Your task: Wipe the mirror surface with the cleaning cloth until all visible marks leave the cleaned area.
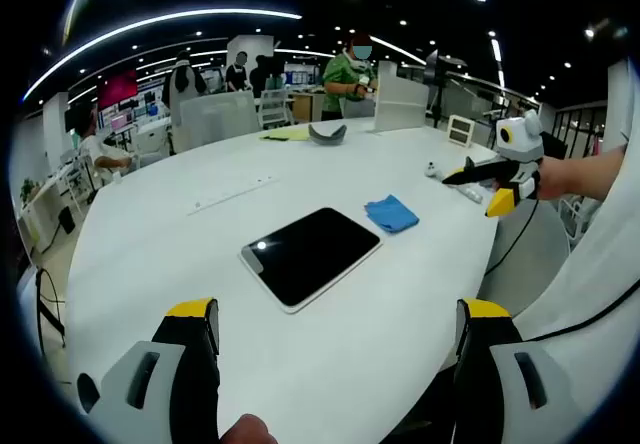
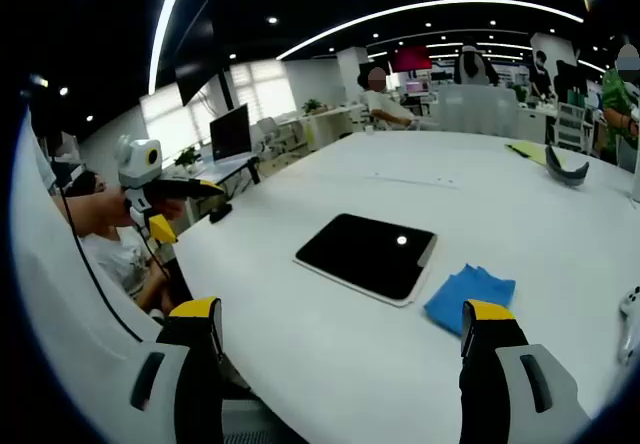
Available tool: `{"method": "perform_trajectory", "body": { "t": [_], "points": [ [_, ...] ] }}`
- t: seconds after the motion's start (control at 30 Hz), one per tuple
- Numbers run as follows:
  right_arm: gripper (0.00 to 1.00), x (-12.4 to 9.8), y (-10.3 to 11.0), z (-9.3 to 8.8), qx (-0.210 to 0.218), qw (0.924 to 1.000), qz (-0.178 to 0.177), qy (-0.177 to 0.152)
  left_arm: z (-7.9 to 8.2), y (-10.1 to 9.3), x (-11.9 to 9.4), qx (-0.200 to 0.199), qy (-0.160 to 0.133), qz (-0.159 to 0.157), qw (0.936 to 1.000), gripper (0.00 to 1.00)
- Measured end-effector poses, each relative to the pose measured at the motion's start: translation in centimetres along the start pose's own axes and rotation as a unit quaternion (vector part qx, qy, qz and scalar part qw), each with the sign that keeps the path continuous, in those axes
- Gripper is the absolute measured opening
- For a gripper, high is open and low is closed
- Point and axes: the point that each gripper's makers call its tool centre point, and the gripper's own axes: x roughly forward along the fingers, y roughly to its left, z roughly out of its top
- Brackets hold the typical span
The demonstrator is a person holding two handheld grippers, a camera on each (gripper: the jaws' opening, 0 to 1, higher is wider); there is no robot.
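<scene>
- Centrally, on the big white table (image 1: 300, 354), lies the mirror (image 1: 311, 256), a dark, flat rectangle with a pale rim, catching a small bright dot of ceiling light on its glass.
- Just beside the mirror, near one of its corners but apart from it, lies the blue cloth (image 1: 391, 213), crumpled and flat on the table.
- From the right gripper view, the mirror (image 2: 367, 254) sits mid-table with the cloth (image 2: 469, 299) close to its near right corner.
- Left gripper (image 1: 338, 326): its two yellow-tipped jaws stand wide apart and released, nothing between them, held over the near edge of the table, well short of the mirror.
- Right gripper (image 2: 342, 326): jaws likewise spread and empty, hovering above the table with the cloth just ahead of the right jaw.
- Seen from the left gripper view, the right gripper (image 1: 492, 186) is held by a hand (image 1: 556, 176) off the table's right side, well apart from the cloth.
- Seen from the right gripper view, the left gripper (image 2: 165, 209) sits beyond the table's left edge.
- Farther along the table lie a grey curved object (image 1: 327, 133) and a yellow sheet (image 1: 287, 135); a person in a green top (image 1: 349, 82) stands behind them.
</scene>
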Motion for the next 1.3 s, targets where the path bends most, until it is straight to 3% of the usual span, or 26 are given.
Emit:
{"method": "perform_trajectory", "body": {
  "t": [0.23, 1.3],
  "points": [
    [1.0, -0.5, -0.6, 0.0, 0.025, 0.9997, -0.002, 0.001, 0.0, 0.2, 0.0, 0.005, 0.004, 0.002, 1.0, 0.99],
    [1.0, -0.2, -1.2, 0.8, 0.009, 0.9999, -0.005, -0.012, -0.2, -0.1, -0.2, 0.009, 0.011, 0.003, 0.9999, 0.99]
  ]
}}
